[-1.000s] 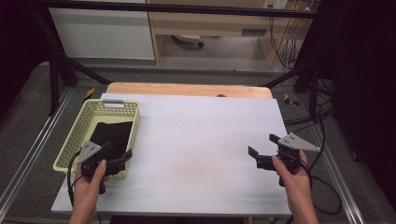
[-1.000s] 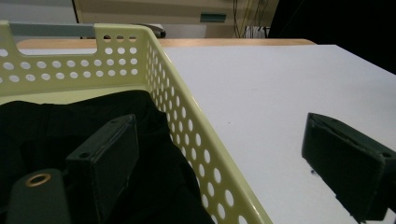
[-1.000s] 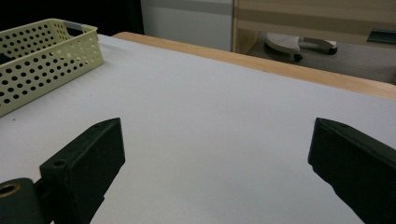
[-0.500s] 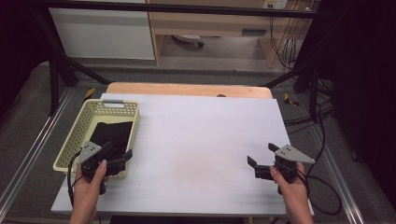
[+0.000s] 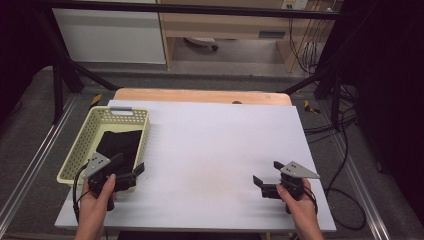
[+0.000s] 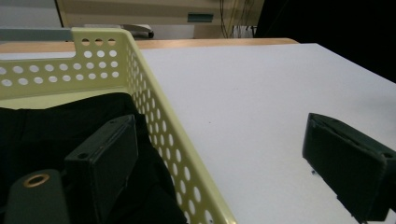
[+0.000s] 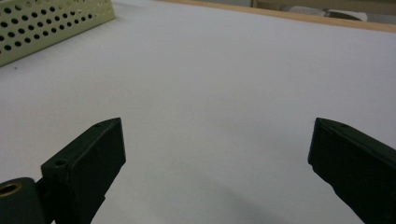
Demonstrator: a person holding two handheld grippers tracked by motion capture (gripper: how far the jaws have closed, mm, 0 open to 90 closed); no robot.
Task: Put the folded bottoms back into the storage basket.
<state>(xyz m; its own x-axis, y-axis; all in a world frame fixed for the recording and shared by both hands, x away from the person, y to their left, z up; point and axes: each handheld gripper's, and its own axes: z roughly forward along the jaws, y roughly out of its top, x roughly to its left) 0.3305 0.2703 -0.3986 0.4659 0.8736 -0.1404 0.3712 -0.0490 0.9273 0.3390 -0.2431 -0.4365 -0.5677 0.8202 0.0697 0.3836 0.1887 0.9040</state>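
My left claw (image 5: 131, 169) is spread wide, straddling the basket (image 5: 80, 150) wall: 1 jaw over the black cloth (image 5: 119, 145) inside, 1 outside. So cloth's right under it. Right claw (image 5: 265, 183), also wide, sits well apart, holding nothing.

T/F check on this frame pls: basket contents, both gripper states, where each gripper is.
1. The black cloth lies inside the yellow basket. True.
2. The left gripper is shut on the cloth. False: its jaws are open, straddling the basket's near right wall.
3. The right gripper is open over the bare white table. True.
4. The right gripper holds a cloth. False: nothing is between its jaws.
5. The basket sits at the table's right edge. False: it sits at the left.
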